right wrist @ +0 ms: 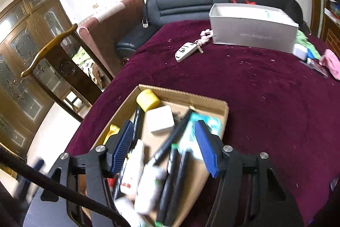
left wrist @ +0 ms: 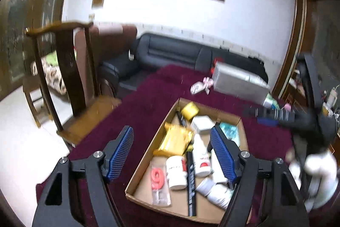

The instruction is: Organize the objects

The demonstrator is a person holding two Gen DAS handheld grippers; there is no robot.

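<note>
A shallow cardboard box (left wrist: pixel 148 148) (right wrist: pixel 204 99) sits on the dark red cloth and holds several small items: a yellow roll (left wrist: pixel 189 110) (right wrist: pixel 147 100), a white square box (left wrist: pixel 201 124) (right wrist: pixel 160 120), a yellow packet (left wrist: pixel 175 138), white bottles (left wrist: pixel 176 171), a black pen (left wrist: pixel 191 182) and a pink "9" candle (left wrist: pixel 158 178). My left gripper (left wrist: pixel 172 154) is open above the box, empty. My right gripper (right wrist: pixel 164 148) is open above the box's items, empty. The right gripper also shows blurred at the right in the left wrist view (left wrist: pixel 269 115).
A silver box (left wrist: pixel 240 82) (right wrist: pixel 252 27) stands at the far side of the cloth. A white key fob with keys (right wrist: pixel 187 50) lies before it. Small items (right wrist: pixel 312 54) and a pink cloth (right wrist: pixel 331 63) lie at the right. A wooden chair (left wrist: pixel 63 69) and black sofa (left wrist: pixel 170 50) stand behind.
</note>
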